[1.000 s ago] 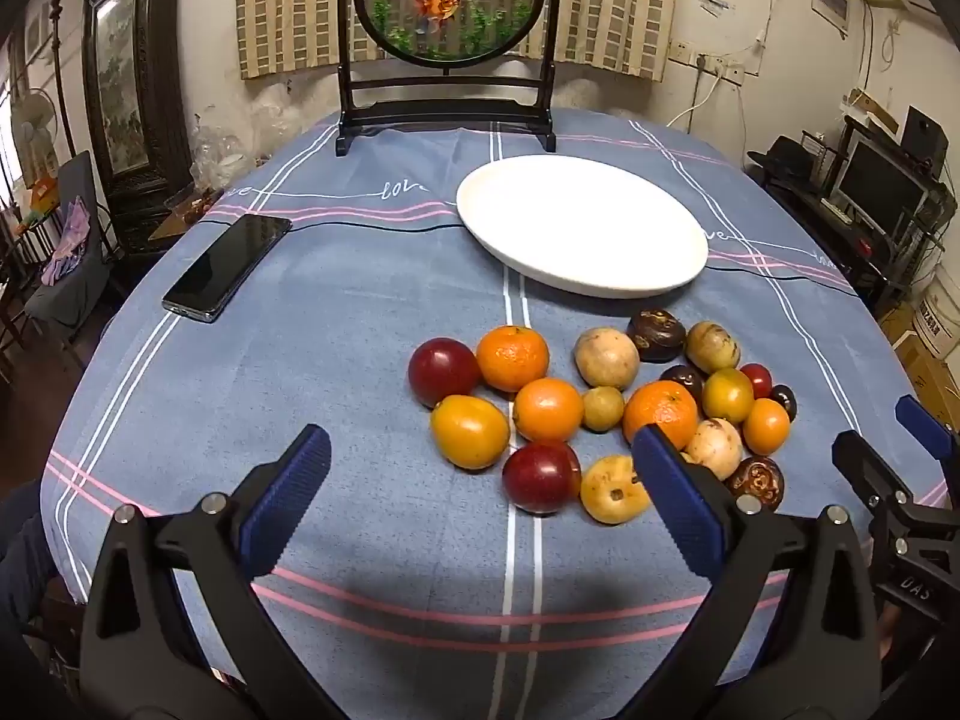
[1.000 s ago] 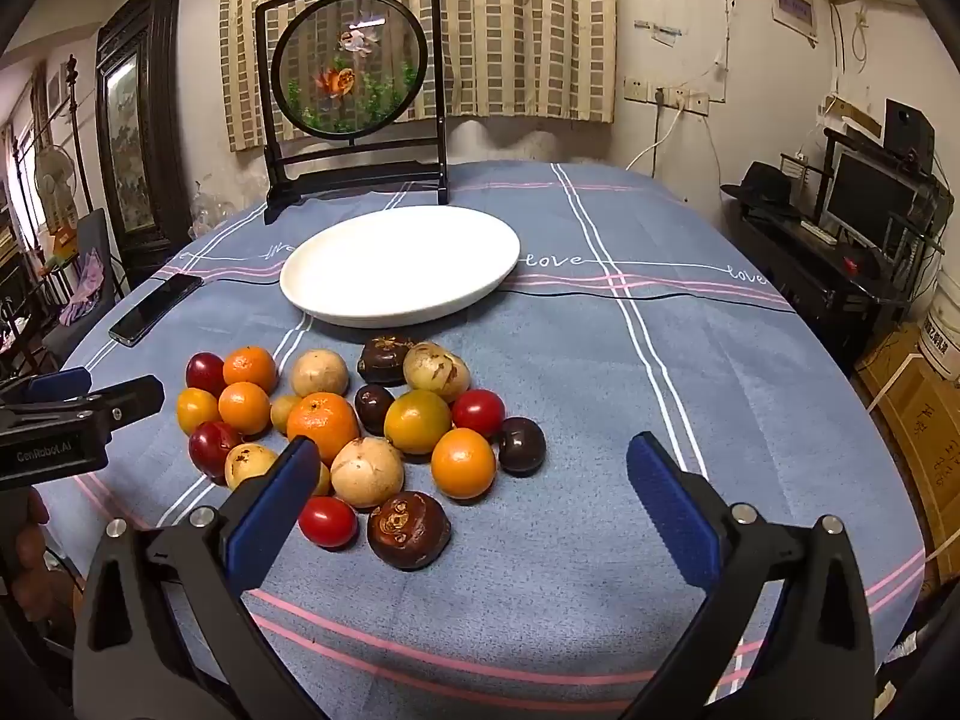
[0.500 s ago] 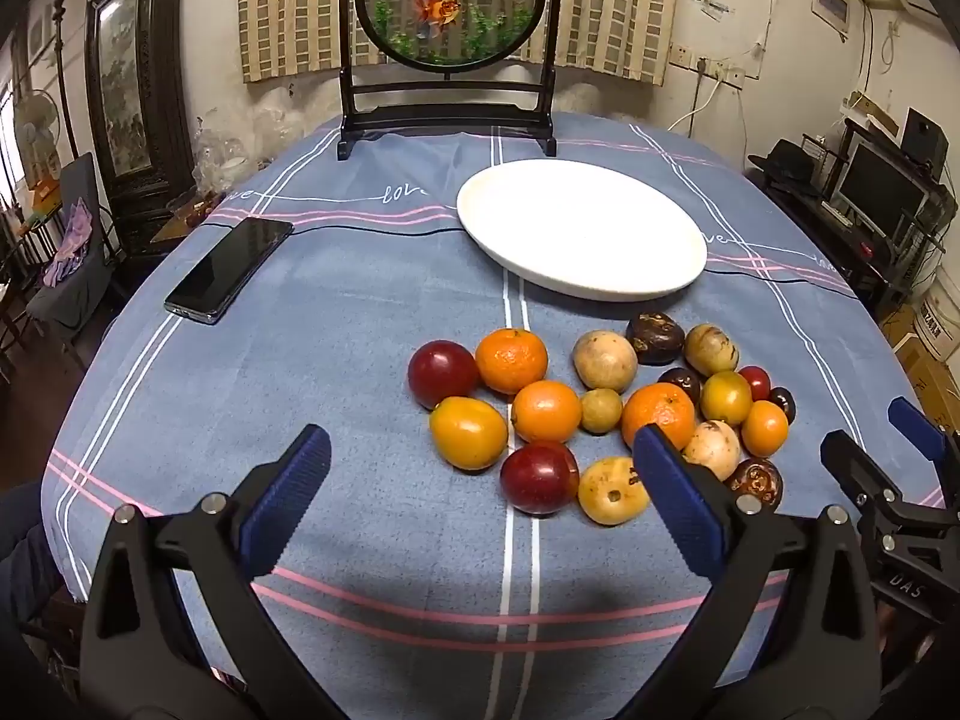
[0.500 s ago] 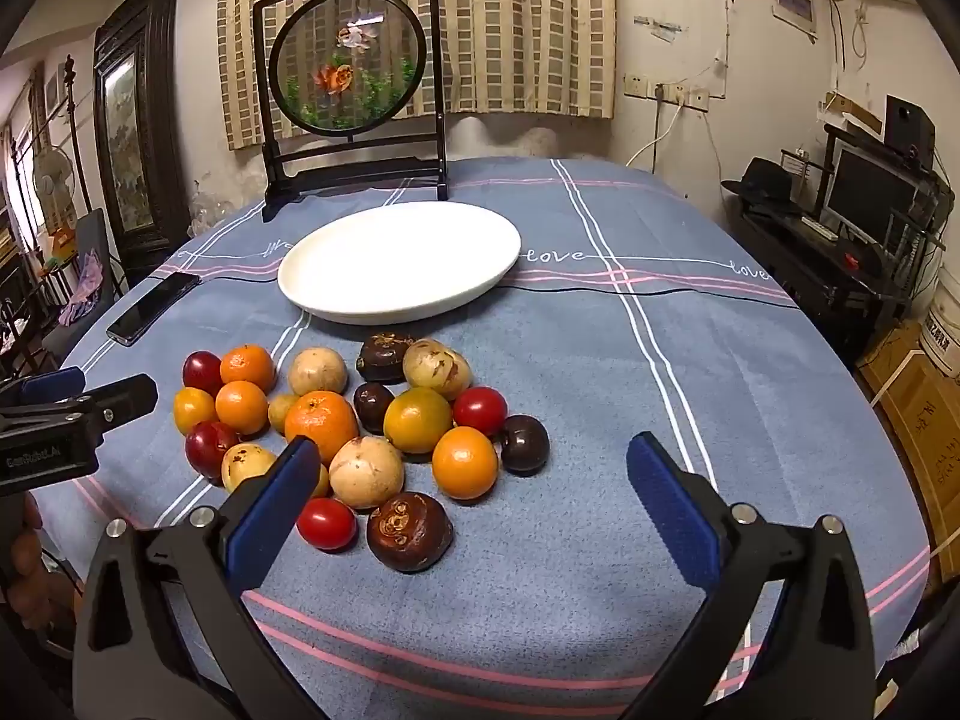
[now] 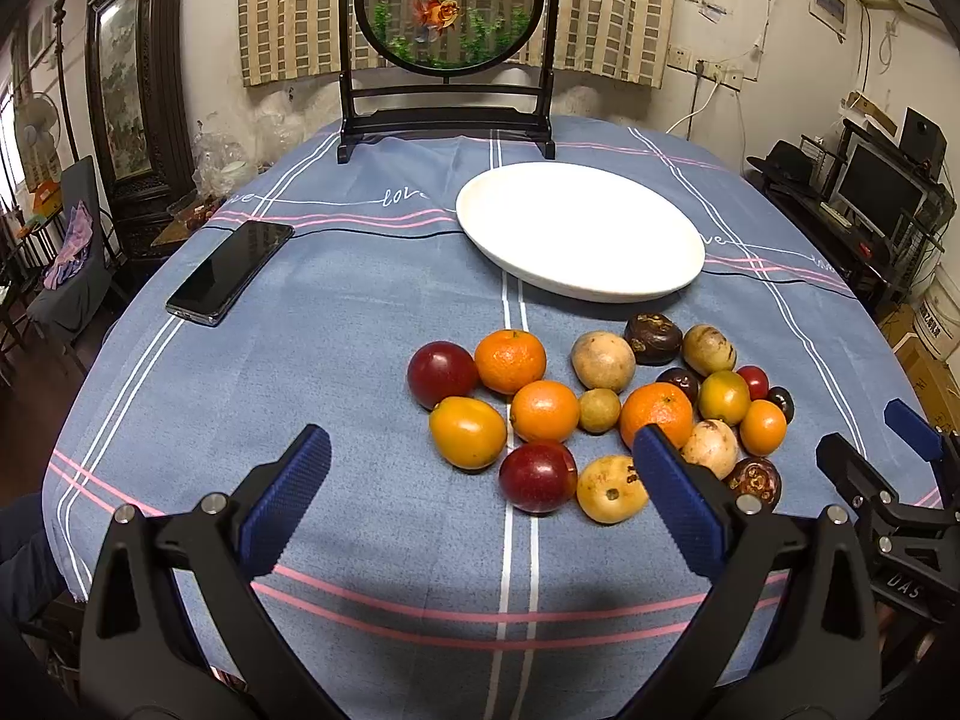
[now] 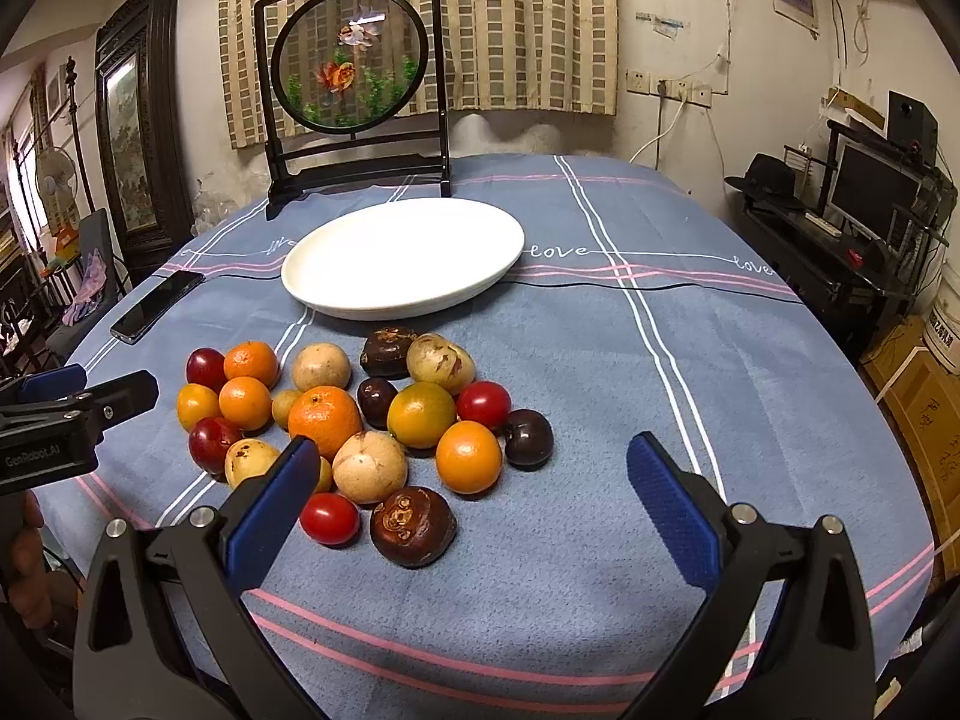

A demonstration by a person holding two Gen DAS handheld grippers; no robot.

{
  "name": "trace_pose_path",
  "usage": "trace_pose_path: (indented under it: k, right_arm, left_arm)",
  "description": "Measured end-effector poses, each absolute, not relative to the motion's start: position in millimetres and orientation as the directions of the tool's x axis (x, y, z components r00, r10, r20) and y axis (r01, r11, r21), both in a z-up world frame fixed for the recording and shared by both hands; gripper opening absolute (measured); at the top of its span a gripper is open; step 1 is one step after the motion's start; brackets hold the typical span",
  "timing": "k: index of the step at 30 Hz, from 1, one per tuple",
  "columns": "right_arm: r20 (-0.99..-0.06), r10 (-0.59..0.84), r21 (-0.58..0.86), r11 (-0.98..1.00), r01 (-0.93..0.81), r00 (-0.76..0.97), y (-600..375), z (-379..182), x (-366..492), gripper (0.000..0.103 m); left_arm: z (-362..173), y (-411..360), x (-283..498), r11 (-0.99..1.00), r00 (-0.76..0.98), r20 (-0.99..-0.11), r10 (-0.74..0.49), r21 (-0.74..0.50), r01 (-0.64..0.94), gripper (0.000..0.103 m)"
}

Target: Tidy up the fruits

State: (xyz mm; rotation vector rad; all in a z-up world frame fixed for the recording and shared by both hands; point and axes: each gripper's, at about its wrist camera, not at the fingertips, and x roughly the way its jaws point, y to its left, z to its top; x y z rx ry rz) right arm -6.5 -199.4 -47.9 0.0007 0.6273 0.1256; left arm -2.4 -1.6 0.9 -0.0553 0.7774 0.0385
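Note:
Several fruits lie in a loose cluster on the blue tablecloth: oranges (image 5: 510,360), red plums (image 5: 538,476), yellow fruits (image 5: 467,432), dark brown fruits (image 6: 412,527) and small red tomatoes (image 6: 329,518). An empty white plate (image 5: 579,231) sits just behind them; it also shows in the right wrist view (image 6: 402,257). My left gripper (image 5: 480,498) is open and empty, hovering in front of the cluster's left side. My right gripper (image 6: 471,504) is open and empty, hovering in front of the cluster's right side, above the dark brown fruit.
A black phone (image 5: 231,270) lies at the left of the table. A framed round goldfish screen (image 5: 447,36) stands at the table's far edge. Bare cloth (image 6: 720,360) lies to the right of the fruits. Shelves with a monitor (image 6: 870,192) stand beyond the right edge.
Both grippers have drifted slightly forward toward the fruits. Both stay open and nothing on the table has moved.

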Motion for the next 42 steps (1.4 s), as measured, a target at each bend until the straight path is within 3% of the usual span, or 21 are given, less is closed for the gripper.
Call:
trace_pose_path:
  k: [42]
  right_arm:
    - [-0.583,0.119,0.027,0.992,-0.127,0.804,-196.7,-46.8,-10.5,0.102]
  left_arm:
    - [6.6,-3.6,-12.9,0.998,0.713,-0.702,0.003,-0.040,-0.043,0.101]
